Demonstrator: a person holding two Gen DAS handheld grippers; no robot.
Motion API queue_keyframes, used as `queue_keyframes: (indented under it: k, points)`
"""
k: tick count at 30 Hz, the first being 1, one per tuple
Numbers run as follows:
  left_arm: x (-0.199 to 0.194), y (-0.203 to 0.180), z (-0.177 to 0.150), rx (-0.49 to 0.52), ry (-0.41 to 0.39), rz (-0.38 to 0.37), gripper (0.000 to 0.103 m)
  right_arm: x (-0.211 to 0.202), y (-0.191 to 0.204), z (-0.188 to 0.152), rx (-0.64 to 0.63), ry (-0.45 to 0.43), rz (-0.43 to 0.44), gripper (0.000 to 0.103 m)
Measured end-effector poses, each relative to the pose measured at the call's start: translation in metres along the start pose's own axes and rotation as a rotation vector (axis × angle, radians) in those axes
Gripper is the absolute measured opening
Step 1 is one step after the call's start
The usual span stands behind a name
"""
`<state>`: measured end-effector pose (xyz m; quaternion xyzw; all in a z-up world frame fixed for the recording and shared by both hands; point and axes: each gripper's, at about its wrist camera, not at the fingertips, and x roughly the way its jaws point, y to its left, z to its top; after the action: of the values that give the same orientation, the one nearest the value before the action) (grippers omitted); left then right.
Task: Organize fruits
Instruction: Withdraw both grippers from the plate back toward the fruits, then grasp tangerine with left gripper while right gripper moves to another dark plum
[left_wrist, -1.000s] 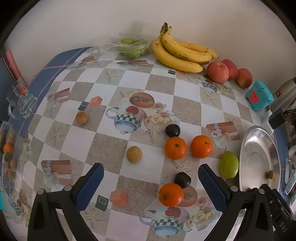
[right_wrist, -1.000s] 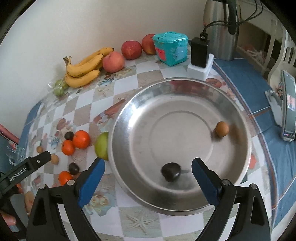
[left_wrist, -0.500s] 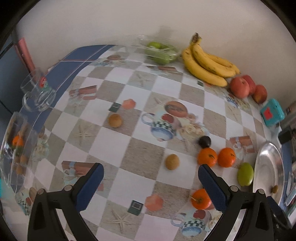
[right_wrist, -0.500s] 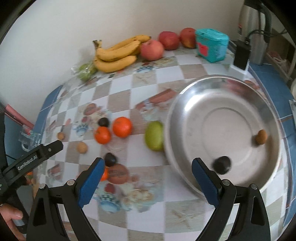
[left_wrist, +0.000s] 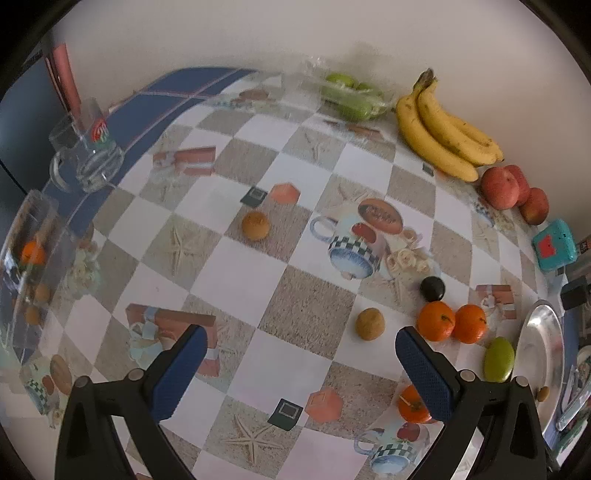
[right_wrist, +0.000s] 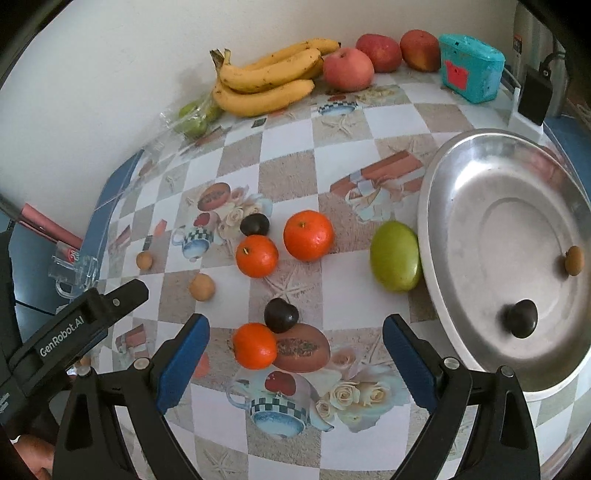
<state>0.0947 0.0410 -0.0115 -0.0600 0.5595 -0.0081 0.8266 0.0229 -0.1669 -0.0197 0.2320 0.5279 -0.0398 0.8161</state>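
Both grippers agape, right gripper (right_wrist: 295, 354) over perhaps a plum (right_wrist: 281, 314)

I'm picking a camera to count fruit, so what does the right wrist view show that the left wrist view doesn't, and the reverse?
Only the right wrist view shows the dark plum inside the steel pan, and another plum beside the nearest orange. Only the left wrist view shows the clear container holding an orange at the table's far left. Both show the bananas, red apples, green fruit and both open grippers.
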Motion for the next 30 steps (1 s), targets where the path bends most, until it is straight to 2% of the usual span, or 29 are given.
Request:
queue_keyframes:
  k: [10,13,22,30]
  points:
    - [0.023,-0.020,-0.012,0.021,0.108,-0.075,0.101,-0.025,-0.020,0.003,0.060,-0.085,-0.075,0.095]
    - [0.028,-0.029,-0.016,0.037,0.142,-0.120,0.095,-0.031,-0.029,0.004,0.077,-0.102,-0.109,0.095]
    - [0.030,-0.068,-0.033,0.157,0.190,-0.201,0.084,-0.032,-0.036,0.004,0.099,-0.096,-0.097,0.095]
    - [0.040,-0.088,-0.045,0.231,0.232,-0.215,0.061,-0.030,-0.037,0.003,0.101,-0.083,-0.097,0.095]
